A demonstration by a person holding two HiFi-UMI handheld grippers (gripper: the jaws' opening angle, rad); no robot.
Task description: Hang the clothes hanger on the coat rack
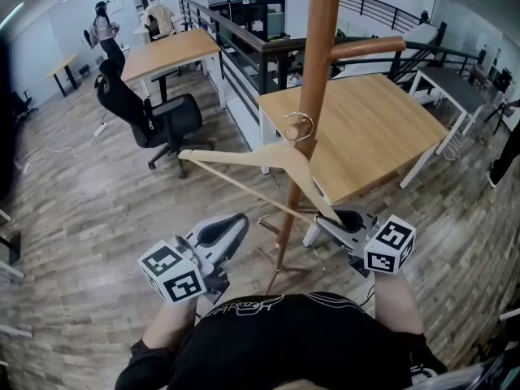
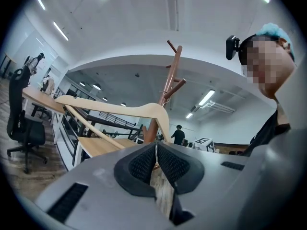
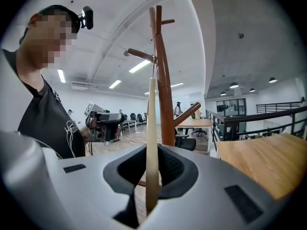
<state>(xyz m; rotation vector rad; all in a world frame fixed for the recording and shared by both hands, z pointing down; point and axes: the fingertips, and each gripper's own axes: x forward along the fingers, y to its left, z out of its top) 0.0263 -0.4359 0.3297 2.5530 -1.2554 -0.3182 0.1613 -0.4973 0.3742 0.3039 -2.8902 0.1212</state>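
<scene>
A pale wooden clothes hanger hangs slanted in front of the brown coat rack pole. Its metal hook sits right against the pole, and in the right gripper view the hook lies at the base of a short peg. Whether it rests on the peg I cannot tell. My right gripper is shut on the hanger's right arm, which runs edge-on between the jaws. My left gripper is shut and holds nothing. It sits below the hanger's left arm, apart from it.
A wooden table stands just behind the rack, and a railing runs beyond it. A black office chair is at the left on the plank floor. The rack's feet spread just in front of me. People stand far off.
</scene>
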